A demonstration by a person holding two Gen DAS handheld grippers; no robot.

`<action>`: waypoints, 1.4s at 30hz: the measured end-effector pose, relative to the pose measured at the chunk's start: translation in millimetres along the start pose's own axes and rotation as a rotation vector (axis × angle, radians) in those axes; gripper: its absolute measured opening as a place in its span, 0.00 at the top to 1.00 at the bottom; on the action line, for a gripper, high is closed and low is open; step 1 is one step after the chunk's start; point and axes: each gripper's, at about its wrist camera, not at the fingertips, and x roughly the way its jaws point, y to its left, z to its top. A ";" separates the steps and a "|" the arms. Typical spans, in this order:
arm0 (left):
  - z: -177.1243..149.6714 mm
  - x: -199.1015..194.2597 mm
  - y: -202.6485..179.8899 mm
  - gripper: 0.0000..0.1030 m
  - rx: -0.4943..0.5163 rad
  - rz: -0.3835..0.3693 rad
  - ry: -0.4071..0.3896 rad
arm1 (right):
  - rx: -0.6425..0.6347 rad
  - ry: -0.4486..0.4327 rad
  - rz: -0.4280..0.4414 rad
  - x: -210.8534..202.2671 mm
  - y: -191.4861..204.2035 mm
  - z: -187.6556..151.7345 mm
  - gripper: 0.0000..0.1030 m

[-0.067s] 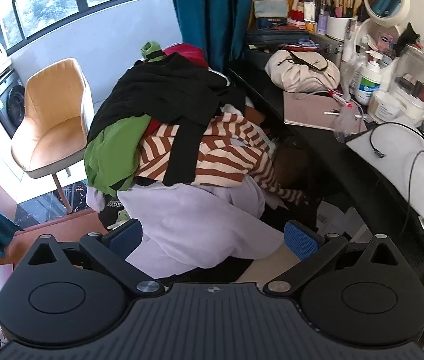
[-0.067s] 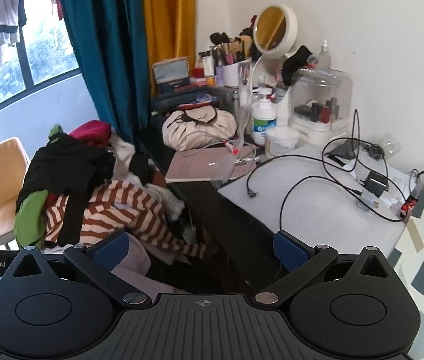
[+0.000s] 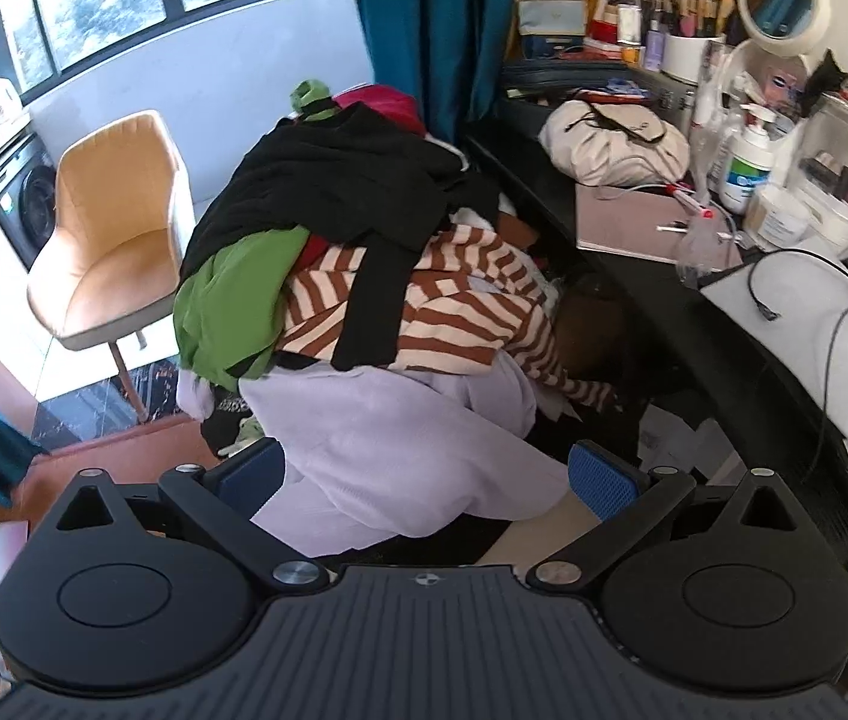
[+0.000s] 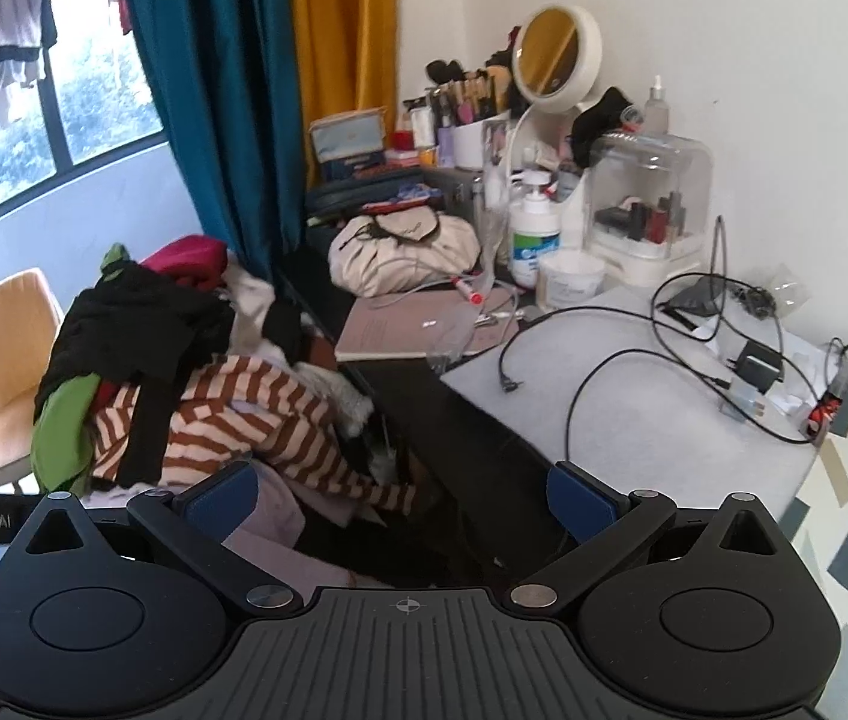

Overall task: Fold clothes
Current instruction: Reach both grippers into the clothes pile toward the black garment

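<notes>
A heap of clothes [image 3: 351, 276] lies beside the dark desk: a black garment [image 3: 327, 180] on top, a green one [image 3: 225, 306], a brown-and-cream striped top [image 3: 448, 312] and a pale lilac garment [image 3: 399, 438] at the front. My left gripper [image 3: 424, 474] is open and empty, its blue pads either side of the lilac garment, just above it. My right gripper [image 4: 402, 498] is open and empty, held above the gap between the heap [image 4: 183, 372] and the desk edge.
A tan chair [image 3: 111, 228] stands left of the heap by the window. The dark desk [image 4: 460, 420] carries a white mat [image 4: 634, 414] with cables, a cream bag [image 4: 405, 252], a notebook, a lotion bottle, a round mirror [image 4: 550, 54] and makeup items. A teal curtain [image 4: 213, 90] hangs behind.
</notes>
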 end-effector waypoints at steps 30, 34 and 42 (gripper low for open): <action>-32.8 44.3 159.9 0.00 -0.186 -0.052 0.013 | -0.074 0.172 0.144 74.1 138.6 -36.0 0.01; -38.9 50.9 249.9 0.00 -0.268 -0.123 -0.068 | -0.038 0.133 0.057 71.7 207.3 -45.2 0.01; -22.0 54.9 397.3 0.00 -0.255 -0.094 -0.165 | 0.140 0.161 -0.060 80.4 333.2 -40.4 0.01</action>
